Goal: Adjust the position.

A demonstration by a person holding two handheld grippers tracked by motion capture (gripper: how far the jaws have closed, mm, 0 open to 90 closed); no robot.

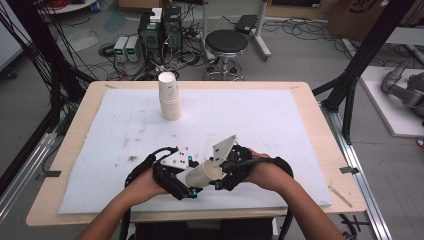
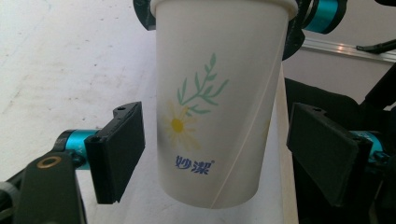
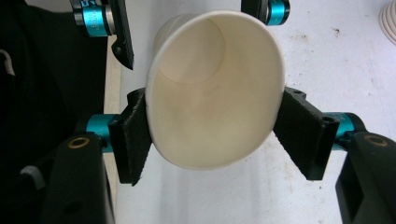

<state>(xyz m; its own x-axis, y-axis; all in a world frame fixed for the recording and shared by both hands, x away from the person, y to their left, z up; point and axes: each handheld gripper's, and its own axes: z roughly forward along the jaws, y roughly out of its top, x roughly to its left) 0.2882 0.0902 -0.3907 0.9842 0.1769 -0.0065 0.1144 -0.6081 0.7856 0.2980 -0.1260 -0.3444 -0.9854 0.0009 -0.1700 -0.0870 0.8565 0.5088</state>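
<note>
Left gripper [image 1: 192, 189] is seen low at the desk's near edge, jaws spread either side of the cup [image 1: 204, 173]. In the left gripper view the cup [image 2: 219, 102] hangs between the two jaws, base toward the camera, rim away. A clear gap is seen on each side, wider at the right jaw; neither pad is touching the wall. Left jaws are read as open, nothing gripped. A green sprig, a yellow daisy and blue print are shown on the cup wall facing that camera.

Cup is held level in the air just above the white mat [image 1: 260, 115], between the two grippers, mouth toward the right gripper [image 1: 220, 176].

In the right gripper view the cup [image 3: 215, 93] is seen mouth-on, its rim squeezed into an oval. Both pads are pressed against the wall near the rim, one each side. Right jaws are closed on the cup. The left gripper's jaw tips are seen beyond the cup's base, at the top of that view, apart from the cup.

A stack of cups [image 1: 169, 96] stands upright at the far side of the mat, well beyond both jaws.
</note>
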